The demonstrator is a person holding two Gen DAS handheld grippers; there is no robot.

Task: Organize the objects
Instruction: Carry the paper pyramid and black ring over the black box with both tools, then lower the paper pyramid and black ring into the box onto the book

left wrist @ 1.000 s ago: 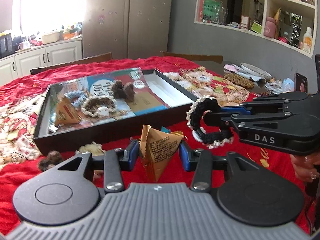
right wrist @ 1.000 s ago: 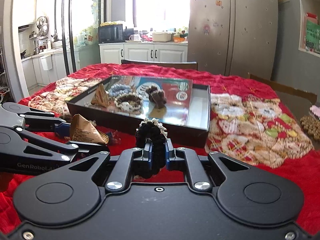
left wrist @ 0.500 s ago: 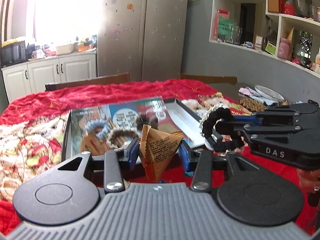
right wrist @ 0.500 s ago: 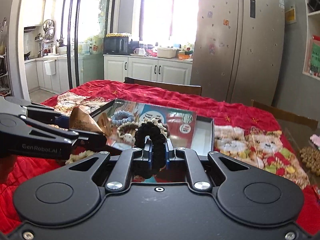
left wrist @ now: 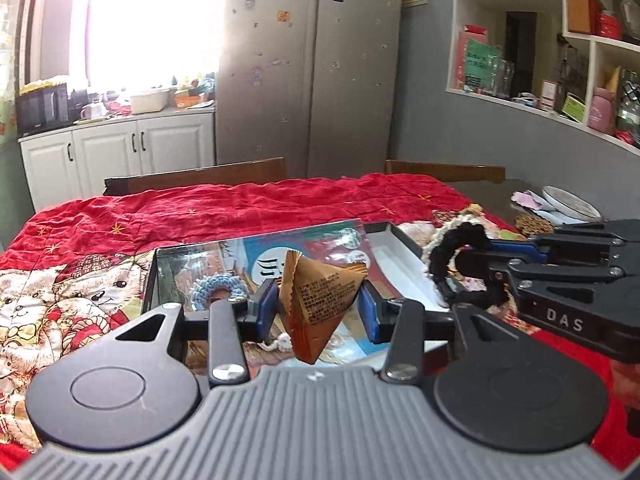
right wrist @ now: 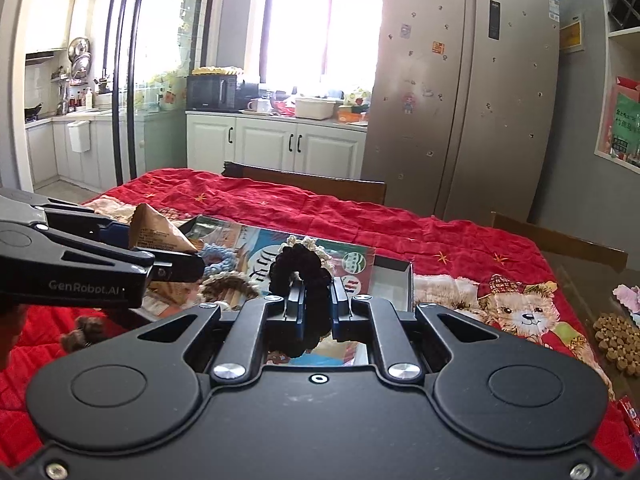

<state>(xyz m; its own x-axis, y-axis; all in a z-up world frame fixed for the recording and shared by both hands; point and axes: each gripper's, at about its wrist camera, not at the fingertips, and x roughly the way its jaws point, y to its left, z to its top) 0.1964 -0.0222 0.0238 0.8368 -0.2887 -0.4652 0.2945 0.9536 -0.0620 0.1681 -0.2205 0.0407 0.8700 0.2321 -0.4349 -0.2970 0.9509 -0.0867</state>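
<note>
A red cloth (left wrist: pixel 248 208) is spread over the worktop, and a box (left wrist: pixel 404 264) is set on it. Above the box, a packet (left wrist: pixel 320 300) is pinched point-down in the left hand-held gripper (left wrist: pixel 318 306). A scrunchie (right wrist: pixel 304 276) is squeezed upright in the right hand-held gripper (right wrist: pixel 316 312). Both are tipped slightly down.

hidden: tray (left wrist: pixel 394 230) front edge | cut off: plate (left wrist: pixel 570 204)

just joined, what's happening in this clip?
A person is tidying small items into a shallow black tray on the red-covered table. The left gripper grips a brown pyramid-shaped paper packet; the right gripper pinches a black scrunchie with cream trim. Both hang over the tray, unreleased.
</note>
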